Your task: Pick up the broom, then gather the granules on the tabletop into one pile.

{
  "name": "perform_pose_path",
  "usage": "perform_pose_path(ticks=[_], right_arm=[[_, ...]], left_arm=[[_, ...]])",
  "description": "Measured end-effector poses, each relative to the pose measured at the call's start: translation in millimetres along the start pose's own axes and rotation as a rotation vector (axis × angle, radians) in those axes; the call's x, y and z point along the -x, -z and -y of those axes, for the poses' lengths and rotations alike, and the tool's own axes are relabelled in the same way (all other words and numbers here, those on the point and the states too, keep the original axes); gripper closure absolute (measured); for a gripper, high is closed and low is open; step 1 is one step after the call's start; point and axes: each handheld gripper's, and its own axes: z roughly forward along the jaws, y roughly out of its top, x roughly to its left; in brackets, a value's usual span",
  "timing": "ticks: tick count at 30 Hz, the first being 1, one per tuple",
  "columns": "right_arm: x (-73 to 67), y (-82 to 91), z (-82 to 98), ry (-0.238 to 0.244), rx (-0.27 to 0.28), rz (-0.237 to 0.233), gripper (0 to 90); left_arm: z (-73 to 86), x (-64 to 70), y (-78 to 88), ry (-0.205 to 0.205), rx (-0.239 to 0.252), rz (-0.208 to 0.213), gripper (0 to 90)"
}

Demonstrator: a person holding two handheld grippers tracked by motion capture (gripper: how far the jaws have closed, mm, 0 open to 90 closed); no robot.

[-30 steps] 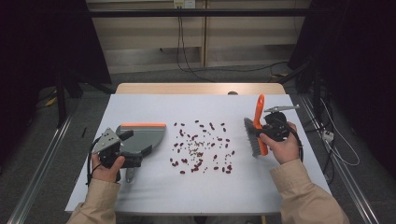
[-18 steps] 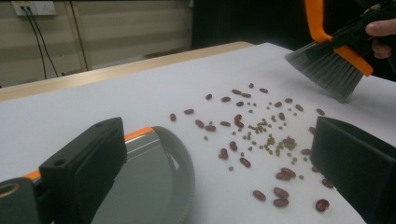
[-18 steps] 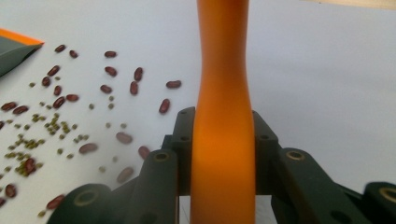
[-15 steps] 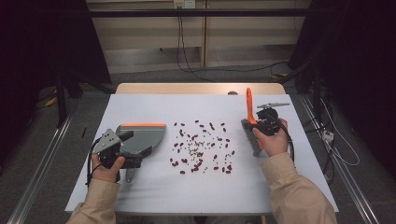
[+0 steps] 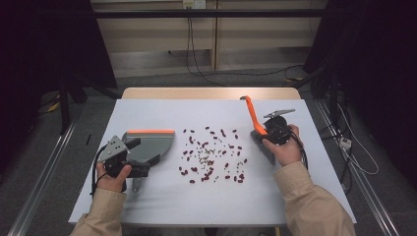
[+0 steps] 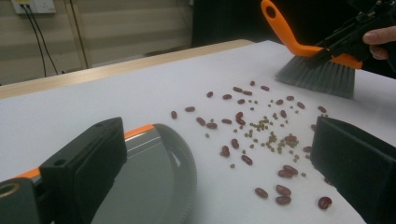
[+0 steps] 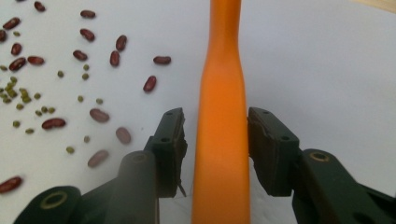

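**Brush at the right of the beans, its jaws just loosened**

I take the scattered red and green beans as my landmark. The orange-handled hand brush with grey bristles stands just to the right of them. Its long axis runs from the bristle head, which rests on the white table sheet near the last beans, up and away to the far edge; the handle tip points away from me and leans a little left. In the left gripper view the bristles stand on the sheet just behind the beans.

The right gripper has the handle between its jaws. The jaws have just been opening: in the right gripper view a thin gap shows on each side of the handle, so the pads no longer press on it.

The grey plastic dustpan with an orange rim lies left of the beans, its open mouth toward them. The left gripper pinches it at the near end, where the handle is; the left gripper view shows one jaw resting on the pan.

Bare sheet lies between the dustpan mouth and the beans, and a wide strip between the beans and the near edge.

My left hand sits low, near-left of the beans. My right hand is beside the brush, the forearm coming from the near-right corner.
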Motion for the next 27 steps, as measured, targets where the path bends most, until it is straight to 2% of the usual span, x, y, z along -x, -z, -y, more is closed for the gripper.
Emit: perform_pose_path(ticks=[3,5,16,19,21,22,27], right_arm=[[0.9,5.9,6.0,0.005,0.002,0.006,63.4],[2.0,8.0,8.8,-0.003,0.001,-0.009,70.0],[1.3,8.6,10.0,-0.005,0.003,0.002,70.8],[2.0,8.5,10.1,-0.014,0.002,-0.001,71.0],[2.8,8.9,10.3,-0.037,-0.002,0.001,71.0],[3.4,8.9,10.2,-0.049,0.001,-0.003,71.1],[2.3,7.0,9.1,-0.036,0.025,-0.034,71.3]], left_arm=[[-0.1,0.6,0.0,-0.002,0.000,-0.001,3.6],[0.1,0.9,-0.2,-0.002,0.002,-0.001,3.6],[0.1,-0.3,1.1,-0.003,-0.002,-0.007,3.6],[0.3,-0.9,1.4,-0.002,0.000,-0.009,3.6],[0.4,-0.9,1.3,-0.003,-0.005,-0.009,3.6],[0.5,-0.8,1.0,-0.002,-0.004,-0.009,3.6],[1.5,-0.9,-0.1,-0.004,-0.014,-0.005,3.6]])
